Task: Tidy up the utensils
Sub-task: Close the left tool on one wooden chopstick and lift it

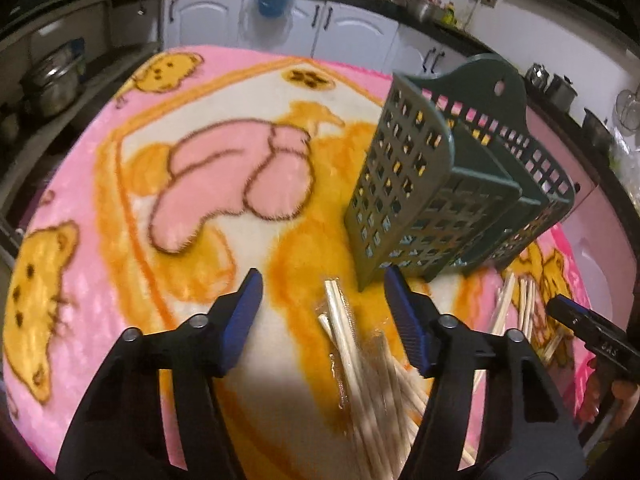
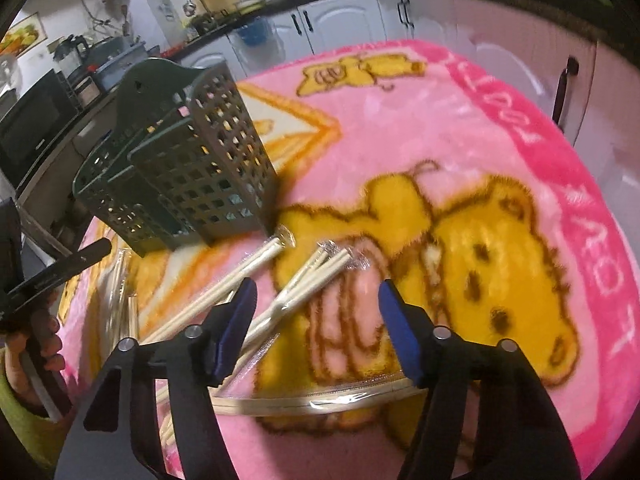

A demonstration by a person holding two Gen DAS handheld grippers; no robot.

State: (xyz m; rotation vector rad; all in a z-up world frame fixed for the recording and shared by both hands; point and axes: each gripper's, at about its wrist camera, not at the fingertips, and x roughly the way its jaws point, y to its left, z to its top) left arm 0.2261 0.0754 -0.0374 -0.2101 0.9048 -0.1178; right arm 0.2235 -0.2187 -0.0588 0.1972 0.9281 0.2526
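A dark green perforated utensil holder stands on the pink cartoon blanket; it also shows in the right wrist view at upper left. Several plastic-wrapped wooden chopsticks lie under my left gripper, which is open and empty above them. More wrapped chopsticks lie fanned in front of the holder, below my right gripper, which is open and empty. Another wrapped pair lies crosswise nearer me. The right gripper's tip shows at the left view's right edge.
The blanket covers a table. Kitchen cabinets and a cluttered black counter run behind. Steel pots sit on shelves at left. A microwave stands at far left. The other hand and left gripper show at left.
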